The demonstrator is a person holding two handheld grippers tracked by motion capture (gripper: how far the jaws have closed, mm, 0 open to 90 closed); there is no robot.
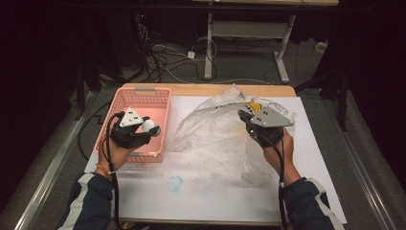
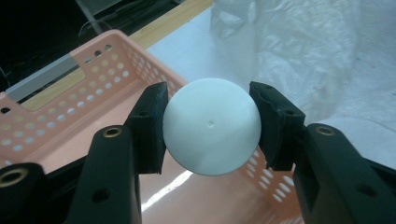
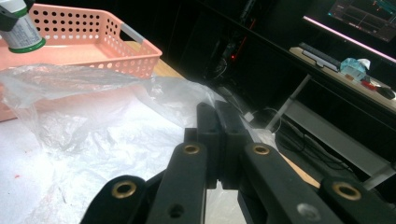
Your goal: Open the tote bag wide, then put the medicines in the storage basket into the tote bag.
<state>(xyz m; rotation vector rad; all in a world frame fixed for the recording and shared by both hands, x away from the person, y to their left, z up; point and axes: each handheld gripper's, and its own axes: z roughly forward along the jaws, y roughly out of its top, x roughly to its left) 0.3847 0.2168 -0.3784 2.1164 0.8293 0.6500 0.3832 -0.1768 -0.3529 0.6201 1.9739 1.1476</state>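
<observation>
Apparently your left gripper [image 2: 211, 133], clamping the white ball [image 2: 211, 126], hovers over the pink basket [image 1: 140, 97] at 9 o'clock, drop pending, while your right gripper [image 3: 219, 140] pinches the plastic bag [image 1: 210, 134].

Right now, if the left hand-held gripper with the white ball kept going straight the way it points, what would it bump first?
Probably the pink basket. The left hand-held gripper holds the ball over the basket and points down into it, so the basket's floor or far wall looks first in line. Depth is hard to judge.

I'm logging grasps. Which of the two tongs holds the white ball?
The left tongs: the ball sits squeezed between its jaws, above the pink basket. The right tongs are instead shut on the clear plastic bag.
</observation>
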